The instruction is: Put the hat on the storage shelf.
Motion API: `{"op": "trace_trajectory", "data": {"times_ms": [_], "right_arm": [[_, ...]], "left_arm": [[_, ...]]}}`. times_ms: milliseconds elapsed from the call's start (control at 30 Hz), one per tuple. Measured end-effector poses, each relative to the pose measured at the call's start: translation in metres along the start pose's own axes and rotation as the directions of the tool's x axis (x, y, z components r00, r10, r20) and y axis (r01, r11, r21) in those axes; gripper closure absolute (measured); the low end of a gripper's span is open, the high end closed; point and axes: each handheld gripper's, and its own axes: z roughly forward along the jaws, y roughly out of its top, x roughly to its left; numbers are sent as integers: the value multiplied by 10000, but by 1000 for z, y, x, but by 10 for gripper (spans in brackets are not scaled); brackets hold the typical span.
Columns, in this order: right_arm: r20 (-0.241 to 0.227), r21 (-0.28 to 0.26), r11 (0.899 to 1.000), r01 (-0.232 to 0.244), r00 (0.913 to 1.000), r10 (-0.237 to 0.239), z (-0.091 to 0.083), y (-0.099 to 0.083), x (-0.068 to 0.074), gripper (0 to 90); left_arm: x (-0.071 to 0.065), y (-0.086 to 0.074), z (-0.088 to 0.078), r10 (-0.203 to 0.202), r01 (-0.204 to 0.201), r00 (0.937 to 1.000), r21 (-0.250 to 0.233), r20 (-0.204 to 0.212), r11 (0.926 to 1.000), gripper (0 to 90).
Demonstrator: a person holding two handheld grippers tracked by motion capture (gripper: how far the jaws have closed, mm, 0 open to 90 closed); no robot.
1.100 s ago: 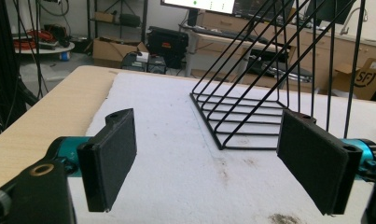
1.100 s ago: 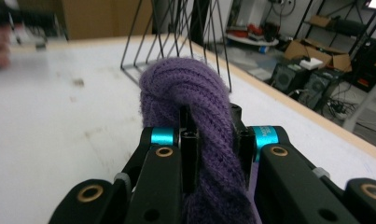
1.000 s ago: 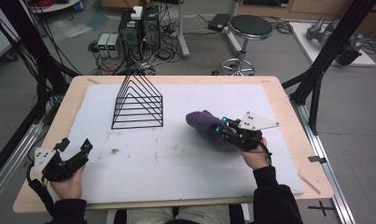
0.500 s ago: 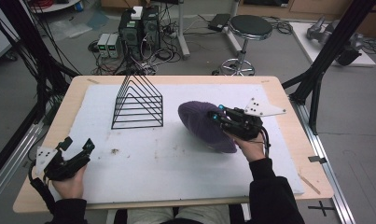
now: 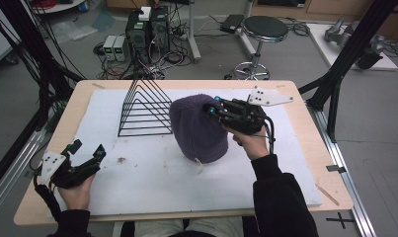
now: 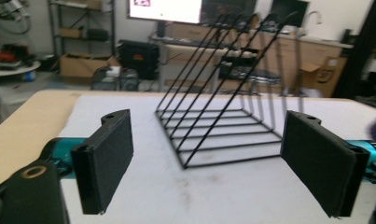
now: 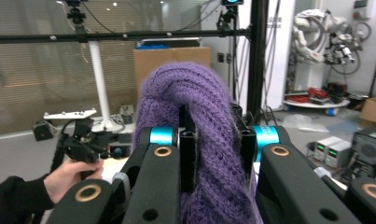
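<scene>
From above, the right hand-held gripper (image 5: 212, 109) has the purple knit beanie (image 5: 199, 129) pinched at its crown, the hat hanging down to the white surface (image 5: 152, 182) beside the black wire rack (image 5: 144, 109). The left hand-held gripper (image 5: 88, 153) rests near the front-left edge. Left gripper view: its jaws have just been widening, released, nothing between them. Right gripper view: jaws clenched on a fold of beanie (image 7: 199, 140).

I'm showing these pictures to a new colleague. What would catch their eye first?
The purple knit hat at the middle of the white mat, pinched at its top by the right hand-held gripper and hanging down to the mat. Just left of it stands a black wire rack with triangular dividers. At the near left corner the left hand-held gripper is open with nothing between its pads.
</scene>
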Motion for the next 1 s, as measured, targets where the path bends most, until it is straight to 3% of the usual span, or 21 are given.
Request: {"op": "trace_trajectory", "data": {"times_ms": [133,267,467,600,700,767,833,900,1000], "right_arm": [[-319,-111,9999,10,9995,-14,11,10,1,778],[-572,-181,9998,31,9984,-41,19,21,3,777],[-1072,-355,9994,-10,9942,-28,27,33,4,775],[-1282,-335,9994,-92,9917,48,31,37,4,773],[-1446,-322,9994,-102,9895,54,34,38,2,773],[-1589,-361,9992,-157,9872,97,36,38,1,773],[-1664,-407,9990,-199,9860,128,38,38,0,773],[-1727,-441,9986,-306,9847,225,39,38,-1,773],[-1853,-439,9984,-352,9823,265,40,38,-2,773]], "left_arm": [[-4,10,7,-20,33,9942,-125,1071,9999,149],[-6,14,15,-298,295,9801,44,1965,9996,136],[-9,24,23,-521,406,9404,413,3361,9983,127],[-17,36,31,-219,40,9145,452,4039,9990,127],[-25,43,44,-12,-296,8888,601,4583,9978,127],[-32,47,54,194,-654,8679,755,4964,9950,127],[-40,50,65,404,-1125,8370,993,5456,9887,127],[-45,52,75,293,-1215,8088,1181,5874,9855,127],[-49,50,84,155,-1202,7828,1267,6221,9846,128]]}}
